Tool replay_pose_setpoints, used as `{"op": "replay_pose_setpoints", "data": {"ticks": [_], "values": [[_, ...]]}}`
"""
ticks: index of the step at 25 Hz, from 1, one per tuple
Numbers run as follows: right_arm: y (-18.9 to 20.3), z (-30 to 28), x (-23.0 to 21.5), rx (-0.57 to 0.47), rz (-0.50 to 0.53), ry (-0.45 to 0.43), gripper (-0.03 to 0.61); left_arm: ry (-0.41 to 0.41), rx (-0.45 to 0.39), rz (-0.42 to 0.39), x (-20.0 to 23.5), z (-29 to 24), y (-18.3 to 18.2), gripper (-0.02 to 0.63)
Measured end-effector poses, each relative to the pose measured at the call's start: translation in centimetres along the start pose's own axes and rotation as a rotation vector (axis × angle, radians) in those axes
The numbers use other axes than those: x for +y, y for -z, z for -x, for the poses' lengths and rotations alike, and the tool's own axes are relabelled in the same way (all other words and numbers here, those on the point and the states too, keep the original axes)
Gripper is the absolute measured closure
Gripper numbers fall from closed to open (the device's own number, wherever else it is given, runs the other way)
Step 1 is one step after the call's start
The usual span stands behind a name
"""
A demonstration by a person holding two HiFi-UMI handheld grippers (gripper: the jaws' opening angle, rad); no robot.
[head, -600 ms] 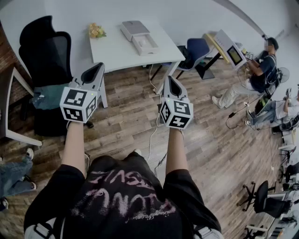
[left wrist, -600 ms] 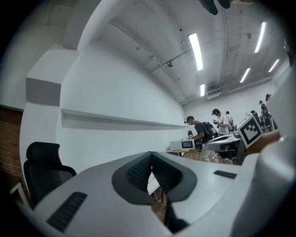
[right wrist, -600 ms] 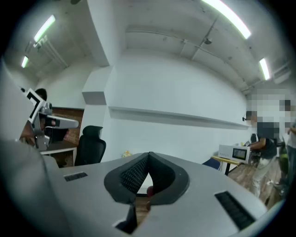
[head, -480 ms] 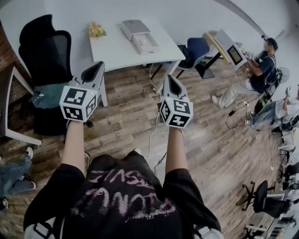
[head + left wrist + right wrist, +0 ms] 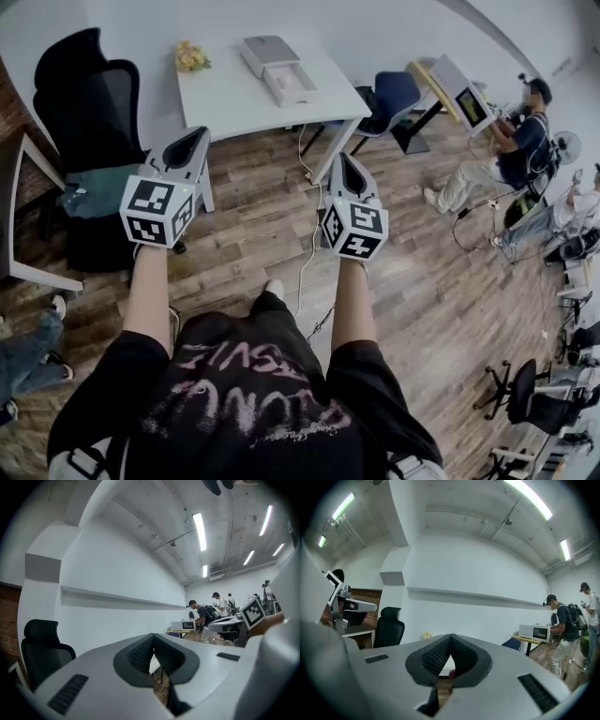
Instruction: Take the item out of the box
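Approach step, nothing grasped yet. White table (image 5: 234, 108) stands ahead of the person, across a stretch of wood floor. The box (image 5: 272, 58) sits at the table's far middle, with a grey part and a white tray part pulled open toward the table's near edge. Something pale lies in the tray; too small to tell what the item is. Left gripper (image 5: 199, 131) and right gripper (image 5: 342, 157) are both held level, well short of the table, jaws pressed together with nothing between them.

Next move, by my read: walk up to the table, part the jaws, reach over the near edge to the tray.

Around:
- black office chair (image 5: 89, 103) just left of the table
- blue chair (image 5: 396, 96) just right of the table
- seated person (image 5: 520, 155) well right of the table
- white cable (image 5: 302, 281) trailing from under the table across the floor, a trip risk on the way in
- yellow flowers (image 5: 191, 58) on the table's far left corner, clear of the box
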State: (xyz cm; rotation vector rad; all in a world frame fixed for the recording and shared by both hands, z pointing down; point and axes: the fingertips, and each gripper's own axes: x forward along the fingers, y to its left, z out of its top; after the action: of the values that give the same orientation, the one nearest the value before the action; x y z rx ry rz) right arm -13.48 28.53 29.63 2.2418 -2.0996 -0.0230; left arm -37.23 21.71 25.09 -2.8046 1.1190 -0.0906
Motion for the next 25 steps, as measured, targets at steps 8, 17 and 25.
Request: {"op": "replay_pose_setpoints", "data": {"ticks": [8, 17, 25], "values": [[1.3, -2.2, -2.3, 0.015, -0.012, 0.007, 0.569, 0.000, 0.020, 0.011, 0.2, -2.9, 1.0, 0.611], [2.6, -8.1, -5.4, 0.030, -0.025, -0.008, 0.569, -0.017, 0.052, -0.001, 1.5, -9.0, 1.8, 0.611], [4.2, -14.3, -8.8, 0.044, -0.043, -0.031, 0.569, -0.033, 0.098, -0.005, 2.7, -15.6, 3.6, 0.611]]}}
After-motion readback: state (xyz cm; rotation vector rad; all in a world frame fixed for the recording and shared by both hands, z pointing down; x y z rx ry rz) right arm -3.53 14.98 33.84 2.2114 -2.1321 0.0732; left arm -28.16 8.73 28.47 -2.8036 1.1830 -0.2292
